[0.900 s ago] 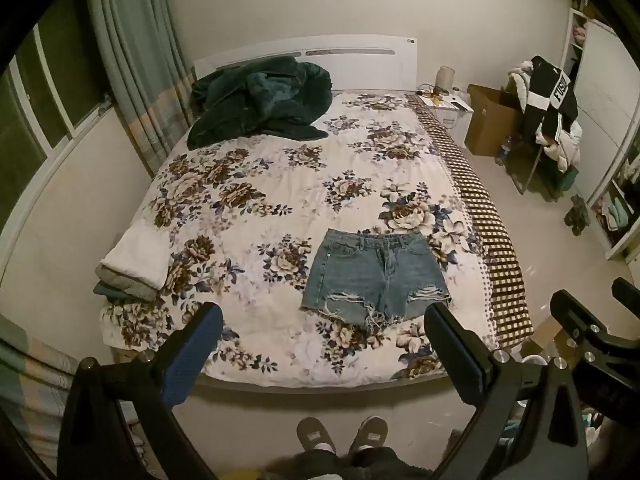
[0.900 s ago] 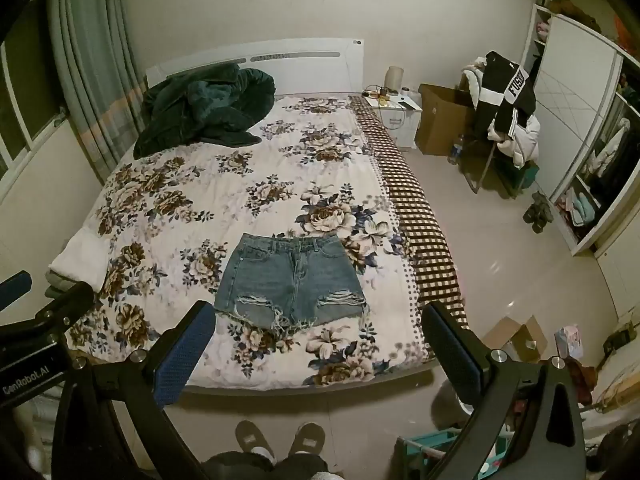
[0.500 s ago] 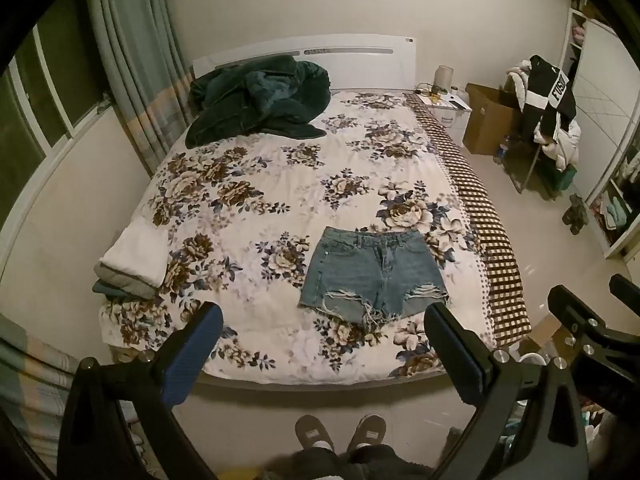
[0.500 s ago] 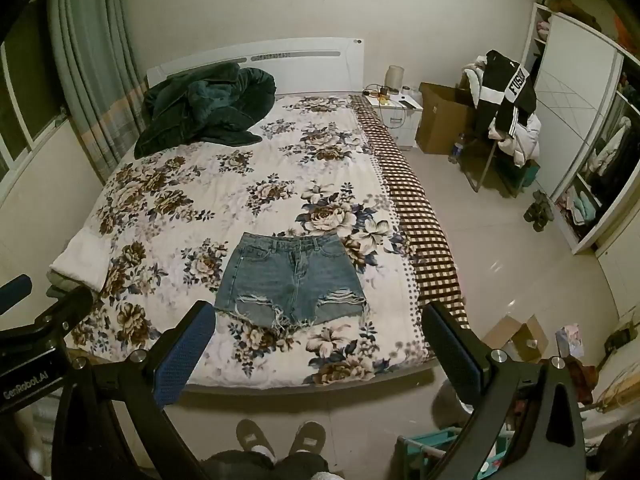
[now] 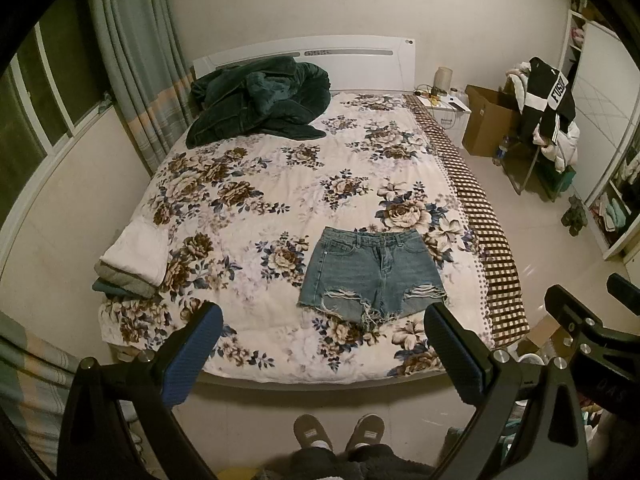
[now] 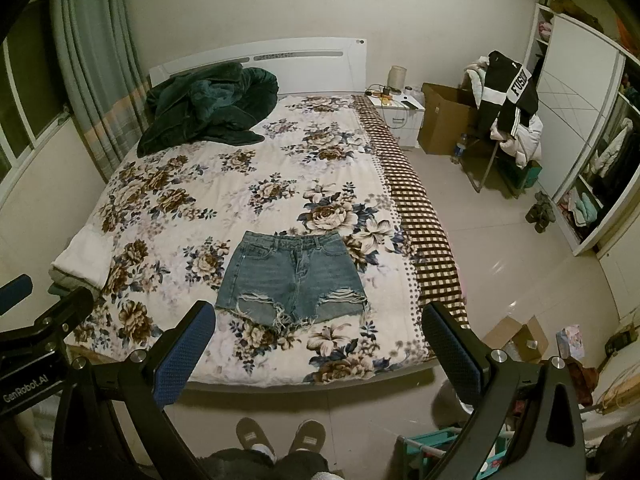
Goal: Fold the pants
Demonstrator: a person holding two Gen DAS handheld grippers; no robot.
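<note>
A pair of blue denim shorts (image 5: 372, 274) with frayed hems lies flat on the floral bedspread (image 5: 248, 208) near the foot of the bed, waistband toward the headboard. They also show in the right wrist view (image 6: 294, 278). My left gripper (image 5: 322, 320) is open and empty, held above the floor in front of the bed's foot edge. My right gripper (image 6: 318, 318) is open and empty at about the same height, beside the left one. Neither touches the shorts.
A dark green blanket (image 5: 260, 100) is heaped near the headboard. Folded linen (image 5: 128, 264) sits at the bed's left corner. A nightstand (image 6: 400, 108), cardboard box (image 6: 442, 118) and clothes-laden chair (image 6: 504, 120) stand on the right. My slippered feet (image 5: 340, 434) are below.
Both views have shifted only slightly; the shorts and bed look the same and both grippers stay open.
</note>
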